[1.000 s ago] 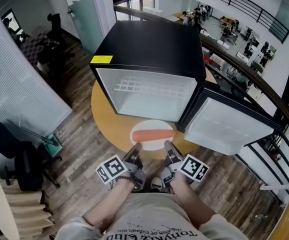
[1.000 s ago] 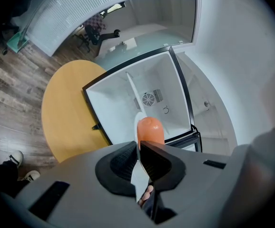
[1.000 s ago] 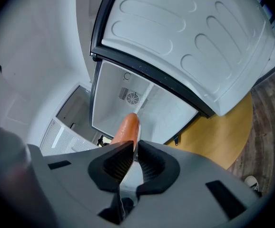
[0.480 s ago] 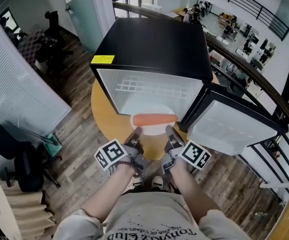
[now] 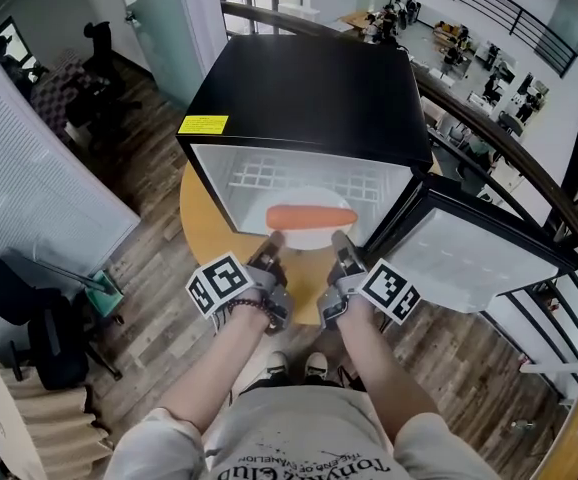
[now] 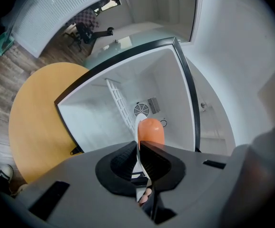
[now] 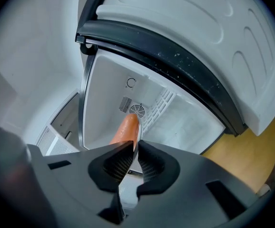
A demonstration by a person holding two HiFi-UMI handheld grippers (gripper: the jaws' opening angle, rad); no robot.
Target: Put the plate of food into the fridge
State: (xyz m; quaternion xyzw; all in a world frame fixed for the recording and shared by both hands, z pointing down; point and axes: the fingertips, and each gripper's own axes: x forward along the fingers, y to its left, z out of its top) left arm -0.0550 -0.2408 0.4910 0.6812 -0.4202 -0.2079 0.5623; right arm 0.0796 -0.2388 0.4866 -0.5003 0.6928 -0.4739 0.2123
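Plate (image 5: pixel 309 234), white, carrying one orange sausage-shaped piece of food (image 5: pixel 311 217), is held level at the mouth of the black mini fridge (image 5: pixel 309 88). In the head view its far rim is past the front edge of the opening, under the wire shelf (image 5: pixel 299 180). The left gripper (image 5: pixel 272 238) and right gripper (image 5: pixel 339 238) grip its near rim side by side. Open room remains on both sides of the plate inside the cavity. The fridge door (image 5: pixel 469 258) stands swung wide to the right, clear of the right arm. The round wooden table (image 5: pixel 204 238) shows below and to the left of the fridge.

Left gripper view: the left gripper (image 6: pixel 138 151) has its jaws pinched on the plate's thin rim, with the food (image 6: pixel 151 131) just beyond them. White fridge walls lie ahead, with a fan vent (image 6: pixel 141 109) on the back wall.

Right gripper view: the right gripper (image 7: pixel 133 148) is likewise clamped on the rim, with the food (image 7: pixel 125 129) beyond. The door (image 7: pixel 199 46) fills the upper right, apart from the jaws.
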